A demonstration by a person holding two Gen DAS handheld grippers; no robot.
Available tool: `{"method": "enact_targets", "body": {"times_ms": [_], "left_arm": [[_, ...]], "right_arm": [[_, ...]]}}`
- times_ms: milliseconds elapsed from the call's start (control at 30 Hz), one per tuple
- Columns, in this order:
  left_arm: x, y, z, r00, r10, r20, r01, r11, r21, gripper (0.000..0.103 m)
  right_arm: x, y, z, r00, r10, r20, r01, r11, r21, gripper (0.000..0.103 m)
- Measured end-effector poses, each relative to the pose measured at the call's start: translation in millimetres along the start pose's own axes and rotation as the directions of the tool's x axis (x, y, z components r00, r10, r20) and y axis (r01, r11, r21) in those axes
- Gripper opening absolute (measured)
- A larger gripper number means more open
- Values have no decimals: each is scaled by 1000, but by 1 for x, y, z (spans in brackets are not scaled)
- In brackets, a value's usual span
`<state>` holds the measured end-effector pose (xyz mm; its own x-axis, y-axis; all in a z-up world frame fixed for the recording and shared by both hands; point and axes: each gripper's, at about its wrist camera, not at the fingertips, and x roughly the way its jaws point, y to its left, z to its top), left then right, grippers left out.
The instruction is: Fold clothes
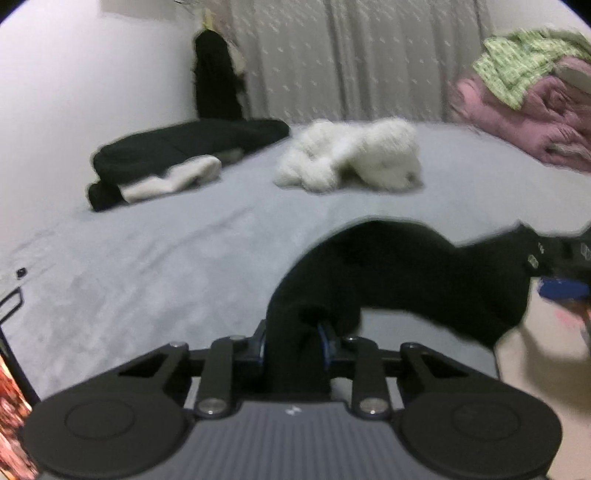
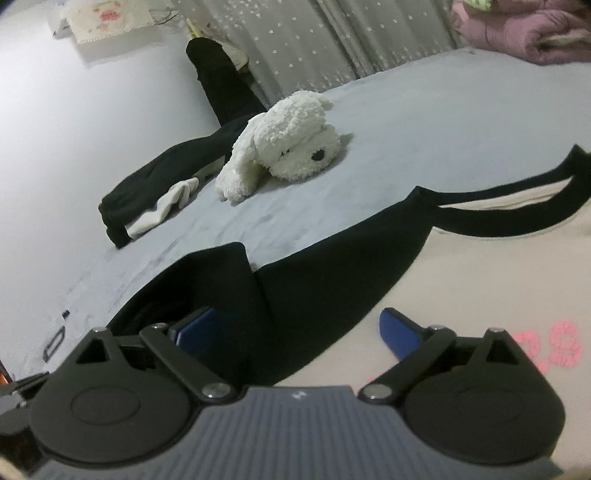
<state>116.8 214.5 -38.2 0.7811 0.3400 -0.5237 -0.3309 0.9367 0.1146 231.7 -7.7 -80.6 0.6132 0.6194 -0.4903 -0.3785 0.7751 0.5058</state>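
Cream shirt (image 2: 480, 280) with black sleeve (image 2: 314, 295), black collar trim, pink print lies on near part of grey bed (image 2: 424, 122), body flat.

Left gripper (image 1: 295, 332) clenched on bunched black sleeve end, cloth arching up from jaws.

Right gripper (image 2: 299, 325) released, jaws wide, straddling sleeve near shoulder, pads not pressing.

Judgement: fold barely begun; sleeve needs bringing over body, rest unfolded.

Beyond: white plush dog (image 2: 288, 144), dark garment pile (image 2: 166, 177), pink bedding (image 2: 517, 33).

No text is legible; the cream garment (image 2: 498, 280) bears only an unreadable pink print (image 2: 554, 347).
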Motion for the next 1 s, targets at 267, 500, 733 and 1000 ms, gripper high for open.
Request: {"method": "enact_targets", "body": {"times_ms": [267, 500, 733, 1000], "left_arm": [[-21, 11, 14, 961, -228, 159, 259, 943, -210, 25], [-18, -33, 2, 880, -471, 55, 473, 880, -46, 25], [-31, -71, -14, 804, -587, -97, 594, 785, 175, 53], [-51, -49, -18, 817, -567, -103, 576, 795, 190, 74]], "right_arm": [[-10, -11, 11, 998, 63, -8, -62, 992, 106, 97], [-23, -19, 21, 969, 246, -13, -239, 949, 204, 83], [-22, -10, 23, 941, 336, -42, -324, 928, 183, 73], [-15, 4, 18, 940, 331, -88, -321, 941, 109, 55]]}}
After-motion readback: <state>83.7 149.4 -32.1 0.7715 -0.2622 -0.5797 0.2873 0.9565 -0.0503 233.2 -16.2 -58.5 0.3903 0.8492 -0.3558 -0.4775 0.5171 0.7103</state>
